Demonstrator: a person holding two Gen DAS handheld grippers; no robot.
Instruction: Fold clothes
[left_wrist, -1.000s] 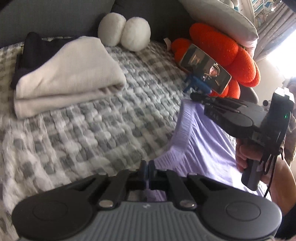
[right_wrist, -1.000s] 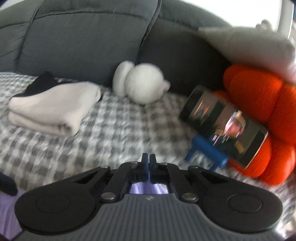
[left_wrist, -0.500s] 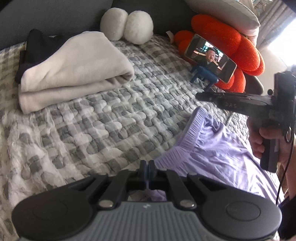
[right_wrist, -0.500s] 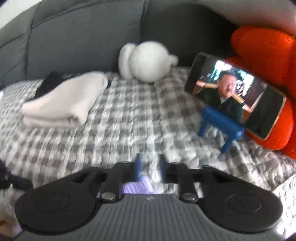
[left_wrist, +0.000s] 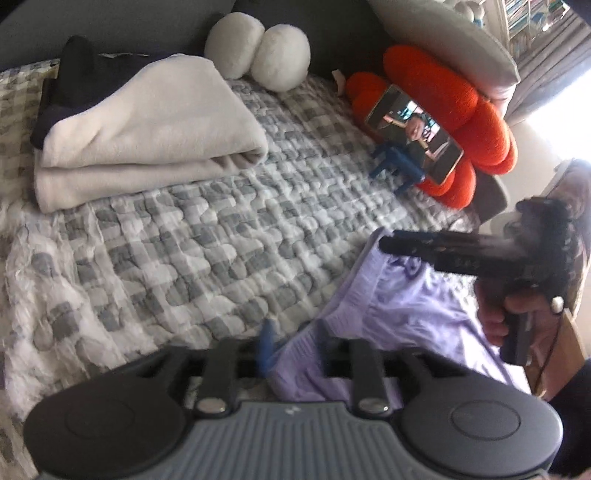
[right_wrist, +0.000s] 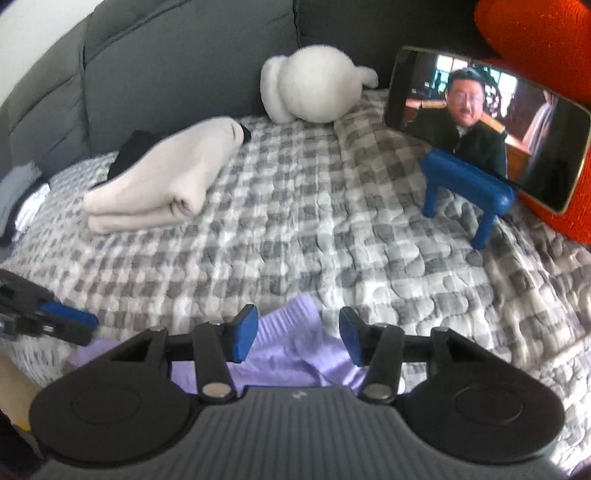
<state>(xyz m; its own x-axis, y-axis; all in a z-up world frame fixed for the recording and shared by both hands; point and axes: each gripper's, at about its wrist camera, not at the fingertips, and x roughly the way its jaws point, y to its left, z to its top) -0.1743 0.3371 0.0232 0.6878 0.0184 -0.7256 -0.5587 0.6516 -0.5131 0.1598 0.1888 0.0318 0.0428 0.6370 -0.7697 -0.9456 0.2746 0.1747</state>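
- Where the checked quilt runs toward its near edge, lilac garment lying flat-ish: thin, smooth fabric with a ribbed, gathered waistband along its far side.
- Right gripper spread wide over that waistband corner, blue pads apart with cloth between but nothing pinched.
- Left gripper blurry, fingers apart too, lilac cloth bunched between them; looks loose, no clamp on it.
- From the left wrist view, right gripper seen side-on above the garment's far corner, gripped by a hand.
- Quilt puckered and bubbly, grey-and-white checks, soft and lumpy all over.
- Folded cream fleece off to the far left, thick rounded fold, sitting on something dark.
- Fluffy white plush against the grey sofa back.
- Phone tilted on a little blue stand, leaning on a chunky orange knotted cushion.
- Big open stretch of quilt between the garment and the fleece, nothing in the middle.
- Garment close to the quilt's front edge, hanging over it on the right.
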